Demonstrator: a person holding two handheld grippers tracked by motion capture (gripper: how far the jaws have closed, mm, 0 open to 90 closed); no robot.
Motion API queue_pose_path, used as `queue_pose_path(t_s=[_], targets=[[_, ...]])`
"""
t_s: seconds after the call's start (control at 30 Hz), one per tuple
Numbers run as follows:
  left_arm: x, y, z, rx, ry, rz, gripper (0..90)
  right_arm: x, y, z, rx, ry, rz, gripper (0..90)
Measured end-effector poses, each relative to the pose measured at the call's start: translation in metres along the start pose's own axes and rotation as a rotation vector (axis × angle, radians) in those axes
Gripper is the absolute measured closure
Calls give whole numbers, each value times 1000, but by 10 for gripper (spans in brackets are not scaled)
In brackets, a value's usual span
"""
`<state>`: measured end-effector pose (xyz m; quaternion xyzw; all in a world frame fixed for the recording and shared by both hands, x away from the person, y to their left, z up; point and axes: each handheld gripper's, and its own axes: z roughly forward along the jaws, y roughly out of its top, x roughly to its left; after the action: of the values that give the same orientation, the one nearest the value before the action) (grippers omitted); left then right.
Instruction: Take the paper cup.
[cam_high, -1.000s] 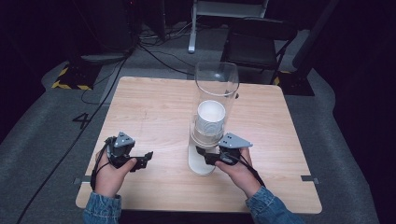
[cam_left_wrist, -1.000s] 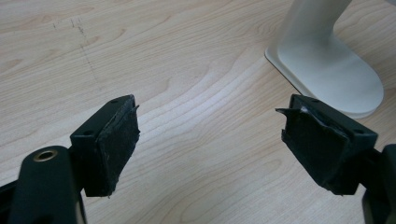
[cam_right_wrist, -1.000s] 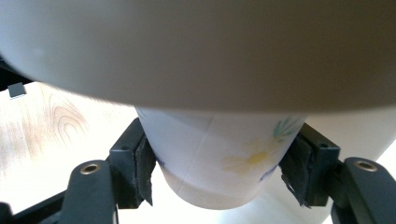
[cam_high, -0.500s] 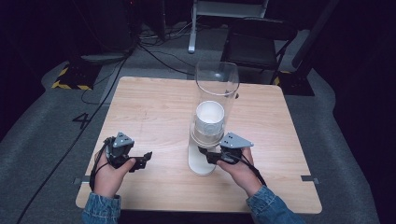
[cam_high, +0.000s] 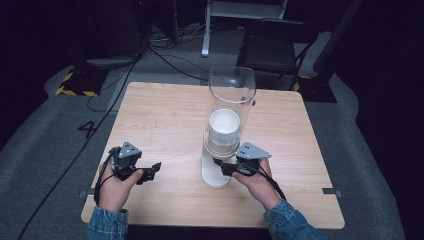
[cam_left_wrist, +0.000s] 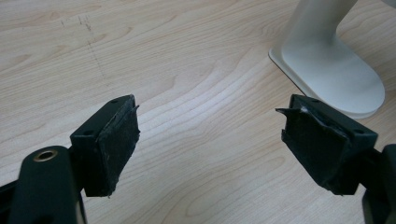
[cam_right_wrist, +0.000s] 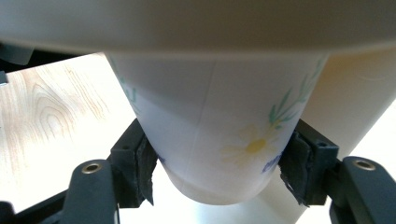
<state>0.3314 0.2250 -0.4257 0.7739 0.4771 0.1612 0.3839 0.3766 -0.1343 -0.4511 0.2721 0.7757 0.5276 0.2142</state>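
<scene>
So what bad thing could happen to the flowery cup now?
The right gripper pinches the paper cup near its bottom, so squeezing hard might crush it. The cup hangs under the dispenser, so a crooked pull could tip the tall stand. The left gripper is open, not steadying the base.

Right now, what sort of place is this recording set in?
Probably a lab or studio set up for recording: one wooden table on grey carpet with cables and hazard tape, dark surroundings, and a cup dispenser.

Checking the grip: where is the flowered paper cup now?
The flowered white paper cup hangs under the clear dispenser tube, clamped between the right gripper jaws.
</scene>
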Motion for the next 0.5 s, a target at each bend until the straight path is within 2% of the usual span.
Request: queue_pose_path(t_s=[0.17, 0.3, 0.37, 0.5], targets=[[-1, 1, 1, 3, -2, 4, 187, 2, -1, 0, 2, 5, 22, 355], [-1, 1, 1, 3, -2, 12, 187, 3, -2, 1, -1, 27, 53, 355], [-1, 1, 1, 3, -3, 9, 187, 4, -4, 3, 1, 70, 105, 358], [-1, 1, 1, 2, -4, 9, 187, 4, -8, 6, 18, 83, 116, 359]])
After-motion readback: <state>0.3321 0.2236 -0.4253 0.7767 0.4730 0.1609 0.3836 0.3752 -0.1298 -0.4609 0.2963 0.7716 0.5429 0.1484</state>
